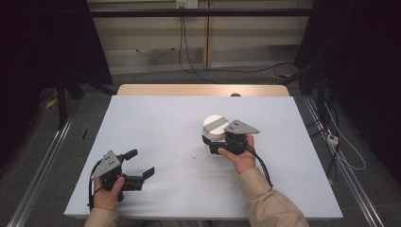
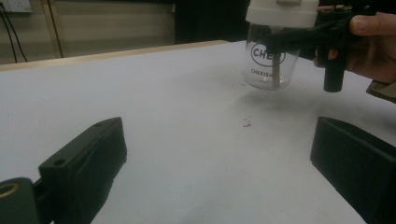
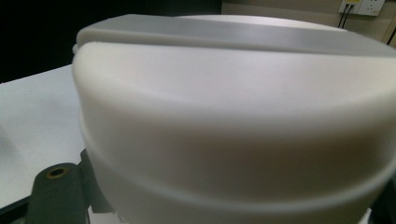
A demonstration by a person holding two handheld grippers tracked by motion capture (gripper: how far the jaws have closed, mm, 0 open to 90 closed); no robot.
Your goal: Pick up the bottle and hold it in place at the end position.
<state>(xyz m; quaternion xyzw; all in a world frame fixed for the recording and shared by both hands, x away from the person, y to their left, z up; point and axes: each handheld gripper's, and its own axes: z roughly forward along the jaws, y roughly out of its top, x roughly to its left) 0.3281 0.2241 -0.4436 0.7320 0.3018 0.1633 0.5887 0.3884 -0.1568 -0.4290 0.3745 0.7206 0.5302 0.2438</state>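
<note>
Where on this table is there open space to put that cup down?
Nearly everywhere. The table is bare from the far wooden edge to the near edge; the widest patch lies between the left gripper and the cup. Only the spot around the right gripper, clamped on the cup, is crowded, with small specks beside it.

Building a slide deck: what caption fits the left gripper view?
Open left gripper faces a clear white-lidded cup gripped by the right gripper.
</note>
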